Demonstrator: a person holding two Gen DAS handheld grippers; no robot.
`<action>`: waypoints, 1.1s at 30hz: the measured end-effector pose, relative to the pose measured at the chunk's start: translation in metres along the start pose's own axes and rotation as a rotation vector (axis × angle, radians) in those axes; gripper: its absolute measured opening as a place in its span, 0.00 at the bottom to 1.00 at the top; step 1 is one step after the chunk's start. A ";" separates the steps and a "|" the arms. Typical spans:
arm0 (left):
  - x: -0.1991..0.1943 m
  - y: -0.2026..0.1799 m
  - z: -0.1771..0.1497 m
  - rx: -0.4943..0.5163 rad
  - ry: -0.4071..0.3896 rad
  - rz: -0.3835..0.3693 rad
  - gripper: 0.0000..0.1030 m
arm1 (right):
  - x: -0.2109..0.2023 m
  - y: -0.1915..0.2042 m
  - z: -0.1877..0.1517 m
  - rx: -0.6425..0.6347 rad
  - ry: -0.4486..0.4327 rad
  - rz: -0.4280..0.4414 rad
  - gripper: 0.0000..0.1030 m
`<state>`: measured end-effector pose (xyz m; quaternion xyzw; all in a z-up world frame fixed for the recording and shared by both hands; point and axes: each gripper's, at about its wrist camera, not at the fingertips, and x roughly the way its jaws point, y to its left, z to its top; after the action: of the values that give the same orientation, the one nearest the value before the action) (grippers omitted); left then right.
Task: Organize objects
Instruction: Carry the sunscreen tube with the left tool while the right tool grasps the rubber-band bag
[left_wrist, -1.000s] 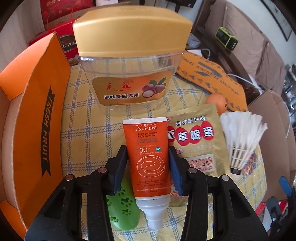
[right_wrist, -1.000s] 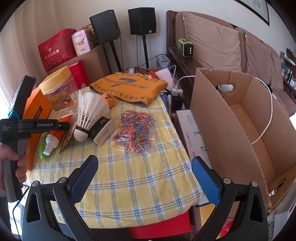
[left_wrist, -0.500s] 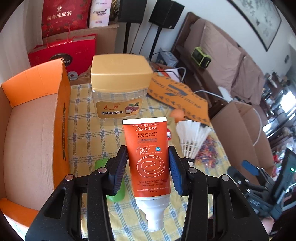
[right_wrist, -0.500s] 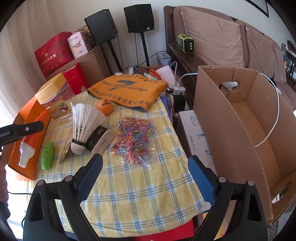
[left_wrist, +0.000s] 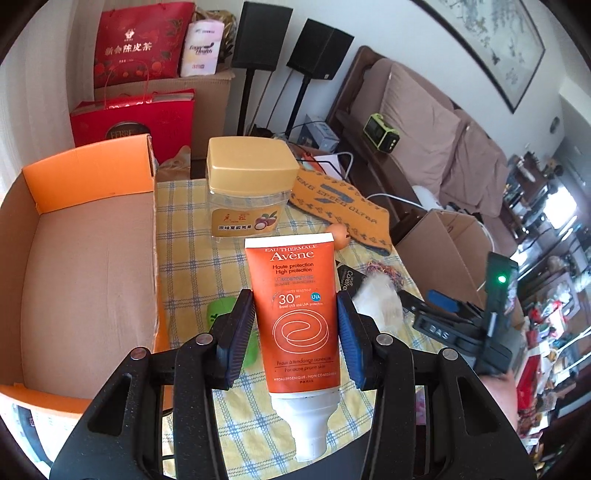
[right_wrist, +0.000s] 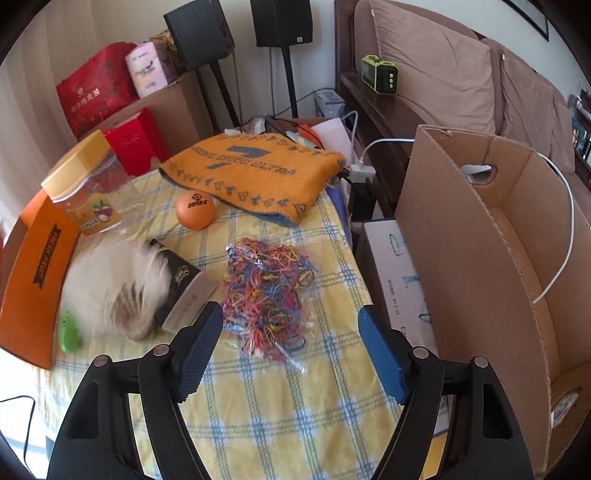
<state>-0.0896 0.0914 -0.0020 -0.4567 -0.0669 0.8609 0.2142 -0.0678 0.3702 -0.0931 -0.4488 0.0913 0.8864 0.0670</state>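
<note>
Between left tool (left_wrist: 295, 328) pads: sunscreen tube (left_wrist: 295, 314)

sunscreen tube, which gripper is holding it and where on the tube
The left gripper holds the sunscreen tube by the sides of its middle, cap toward the camera. The right gripper, closing, holds nothing.

My left gripper (left_wrist: 295, 325) fingers (left_wrist: 238, 328) clamp the orange sunscreen tube (left_wrist: 295, 310), cap twd camera, above the checked surface (left_wrist: 184, 251). Orange box (left_wrist: 88, 273) on left, open. Gold-lid jar (left_wrist: 249, 192) behind tube. Right gripper (left_wrist: 454, 321) at right edge.
</note>
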 end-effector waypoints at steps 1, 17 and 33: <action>-0.002 0.002 -0.001 -0.002 -0.002 -0.003 0.40 | 0.004 0.000 0.002 0.002 0.003 0.006 0.76; -0.025 0.029 -0.009 -0.032 -0.033 0.018 0.40 | 0.036 0.018 0.005 -0.081 0.028 -0.071 0.44; -0.050 0.070 -0.013 -0.098 -0.075 0.046 0.40 | 0.003 0.018 0.012 -0.087 -0.024 -0.058 0.08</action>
<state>-0.0762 0.0056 0.0073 -0.4353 -0.1066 0.8778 0.1691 -0.0832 0.3553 -0.0868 -0.4431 0.0387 0.8925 0.0742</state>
